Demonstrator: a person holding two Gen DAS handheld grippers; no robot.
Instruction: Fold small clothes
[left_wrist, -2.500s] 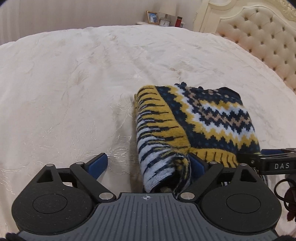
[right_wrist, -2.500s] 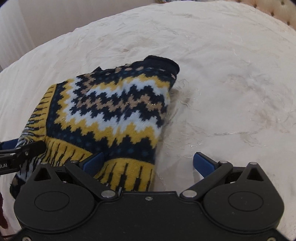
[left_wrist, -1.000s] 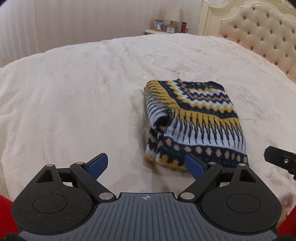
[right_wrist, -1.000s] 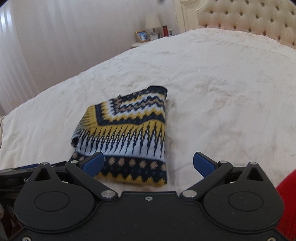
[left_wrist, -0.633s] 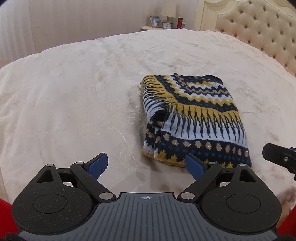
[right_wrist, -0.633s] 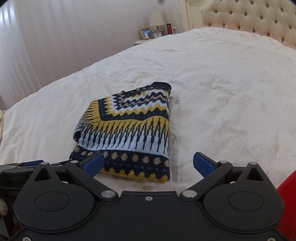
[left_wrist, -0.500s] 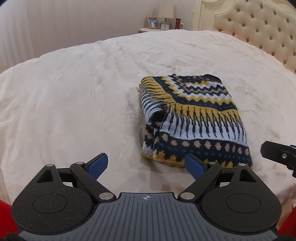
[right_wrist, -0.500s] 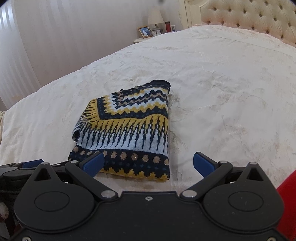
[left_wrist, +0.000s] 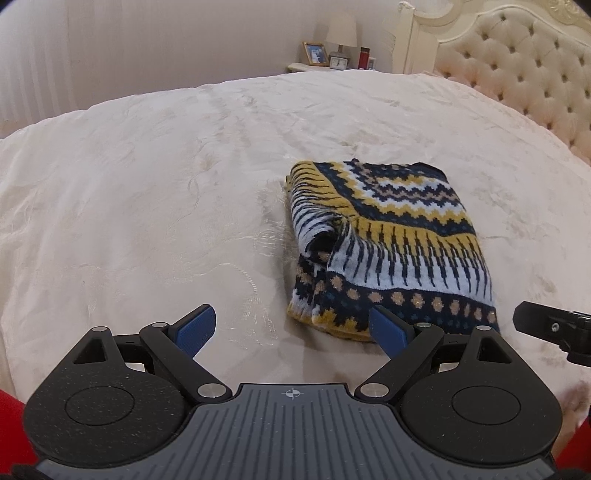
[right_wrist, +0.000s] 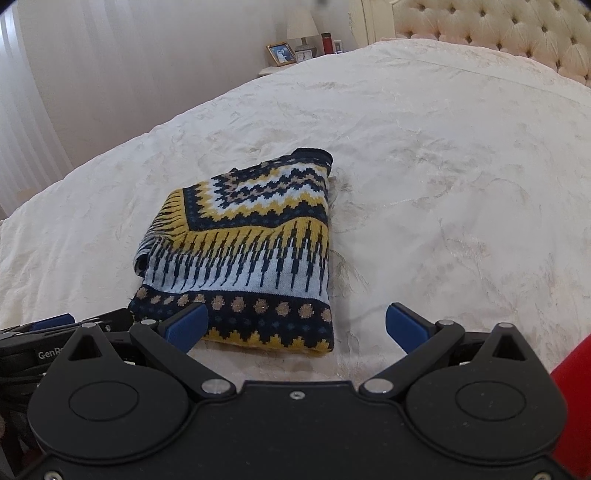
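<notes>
A small knitted sweater (left_wrist: 388, 236) (right_wrist: 251, 251) in navy, yellow, white and tan lies folded into a rectangle on the cream bedspread (left_wrist: 147, 206). A rolled fold bulges at its left edge. My left gripper (left_wrist: 293, 330) hangs open just short of the sweater's near left corner, nothing between its blue pads. My right gripper (right_wrist: 295, 326) is open as well, above the sweater's near right corner without touching it. The tip of the right gripper (left_wrist: 550, 326) shows at the right edge of the left wrist view.
A tufted cream headboard (left_wrist: 517, 62) rises at the far right. Beyond the bed's far edge a nightstand (left_wrist: 332, 66) carries a lamp, a picture frame, a clock and a red bottle. Pale curtains (right_wrist: 33, 103) hang at the left. A red sleeve (right_wrist: 576, 398) shows at bottom right.
Both grippers let go of the sweater and drew back and up from it; the sweater now lies folded over, its dotted hem band on top. In the last half second little has moved.
</notes>
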